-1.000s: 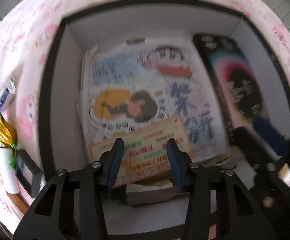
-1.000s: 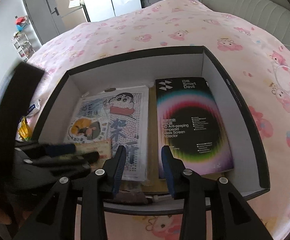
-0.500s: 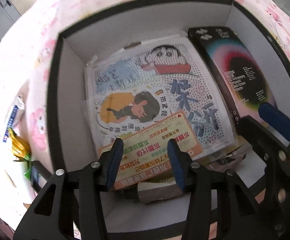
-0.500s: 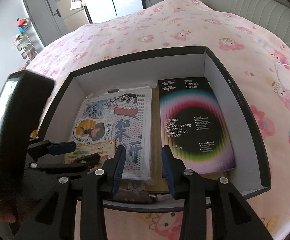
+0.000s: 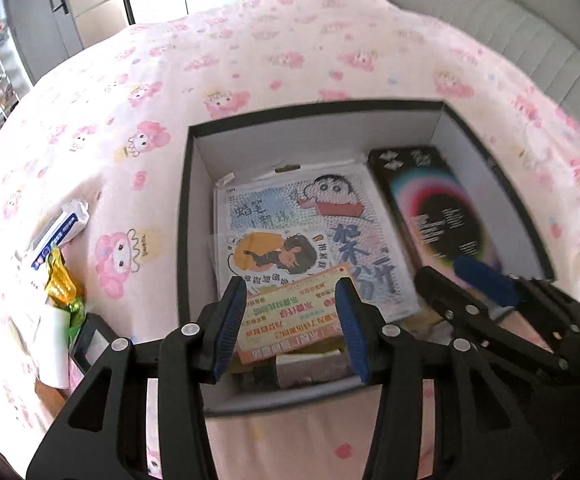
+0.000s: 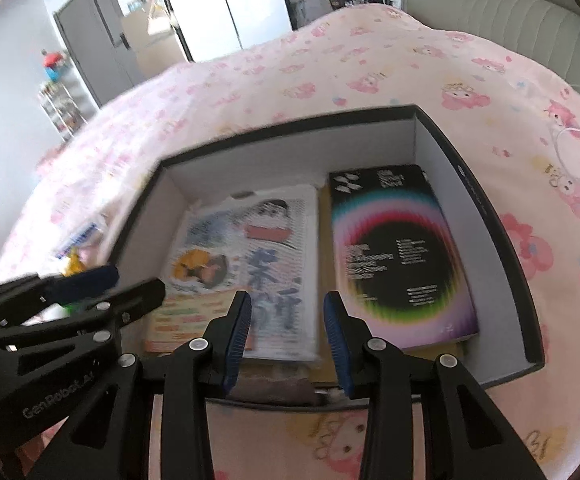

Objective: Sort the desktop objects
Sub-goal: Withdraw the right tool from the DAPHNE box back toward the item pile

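Note:
A black box with white inner walls (image 5: 193, 216) (image 6: 502, 248) lies on the pink bed. In it lie a cartoon diamond-painting pack (image 5: 310, 220) (image 6: 273, 248), a black rainbow screen-protector box (image 5: 438, 216) (image 6: 394, 252) and an orange voucher card (image 5: 294, 316) (image 6: 177, 316). My left gripper (image 5: 290, 316) is open and empty above the box's near edge, over the card. My right gripper (image 6: 285, 320) is open and empty above the near edge; it also shows in the left wrist view (image 5: 486, 292).
Left of the box on the pink cartoon bedsheet (image 5: 249, 68) lie a white-blue tube (image 5: 57, 232), a gold-green packet (image 5: 61, 292), a white bottle (image 5: 53, 348) and a small black device (image 5: 93, 340). A white cable (image 6: 578, 152) lies right. Doors stand beyond the bed.
Both grippers have pulled back and risen away from the box, so more of the bed and room shows. Both stay open and empty. The items in the box have not moved.

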`<state>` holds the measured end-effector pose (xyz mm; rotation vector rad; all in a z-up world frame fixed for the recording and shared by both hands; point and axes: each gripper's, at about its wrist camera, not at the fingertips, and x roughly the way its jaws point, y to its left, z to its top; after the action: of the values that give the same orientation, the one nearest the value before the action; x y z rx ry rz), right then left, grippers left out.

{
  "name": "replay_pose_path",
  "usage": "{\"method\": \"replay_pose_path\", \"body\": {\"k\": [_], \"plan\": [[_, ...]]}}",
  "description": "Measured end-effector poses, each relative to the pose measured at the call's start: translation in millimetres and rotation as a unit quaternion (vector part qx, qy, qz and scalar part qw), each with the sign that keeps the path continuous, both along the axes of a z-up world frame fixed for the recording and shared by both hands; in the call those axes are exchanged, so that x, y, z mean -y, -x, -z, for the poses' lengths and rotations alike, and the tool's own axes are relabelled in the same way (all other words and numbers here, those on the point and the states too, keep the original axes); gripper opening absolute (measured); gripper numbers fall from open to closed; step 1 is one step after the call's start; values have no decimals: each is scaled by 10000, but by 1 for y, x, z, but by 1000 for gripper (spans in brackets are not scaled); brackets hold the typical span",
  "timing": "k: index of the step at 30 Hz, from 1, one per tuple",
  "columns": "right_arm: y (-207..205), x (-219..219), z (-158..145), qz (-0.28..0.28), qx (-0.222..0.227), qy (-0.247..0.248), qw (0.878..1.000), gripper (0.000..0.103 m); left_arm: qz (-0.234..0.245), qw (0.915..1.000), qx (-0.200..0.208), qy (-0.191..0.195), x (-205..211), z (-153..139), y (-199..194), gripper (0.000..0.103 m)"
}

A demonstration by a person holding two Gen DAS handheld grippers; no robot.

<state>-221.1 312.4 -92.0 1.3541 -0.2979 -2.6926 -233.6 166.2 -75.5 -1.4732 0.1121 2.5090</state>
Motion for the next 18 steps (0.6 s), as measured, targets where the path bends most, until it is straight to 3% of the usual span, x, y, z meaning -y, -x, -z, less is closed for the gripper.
{"method": "replay_pose_path", "body": {"k": [8,18], "plan": [[-37,22,-46,-206,-420,215,9987,34,-95,9986,-430,-280,23,-44,-41,47],[-92,61,-77,-476,-568,300,9968,34,-229,9951,-962,-37,62,-86,-110,47]]}}
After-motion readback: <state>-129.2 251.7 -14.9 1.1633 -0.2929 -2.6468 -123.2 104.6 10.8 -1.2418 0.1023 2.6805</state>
